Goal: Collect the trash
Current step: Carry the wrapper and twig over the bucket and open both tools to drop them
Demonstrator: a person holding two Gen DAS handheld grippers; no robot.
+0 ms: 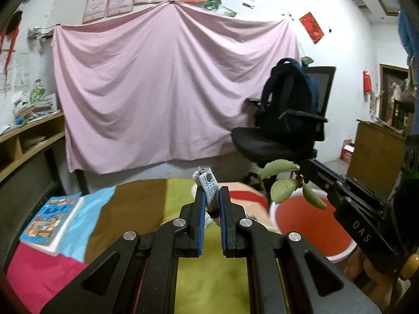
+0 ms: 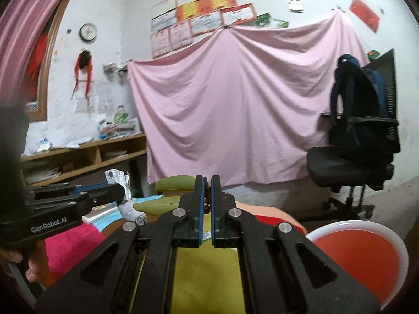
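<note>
Left wrist view: left gripper (image 1: 212, 198) clenched on crumpled blister pack (image 1: 208, 183), held above red bin (image 1: 311, 227), probably for dropping.

Right wrist view: right gripper (image 2: 207, 191) clamped on leafy twig (image 2: 207, 205), near bin.

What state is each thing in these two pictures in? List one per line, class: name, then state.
Left tool: shut on the crumpled wrapper.
Crumpled wrapper: held upright, lifted off the table.
Right tool: shut on the leafy twig.
Leafy twig: held over the red bin, leaves hanging.
Red bin: open, nothing visible inside.
Book: closed, lying flat.
Backpack: upright on the office chair.
</note>
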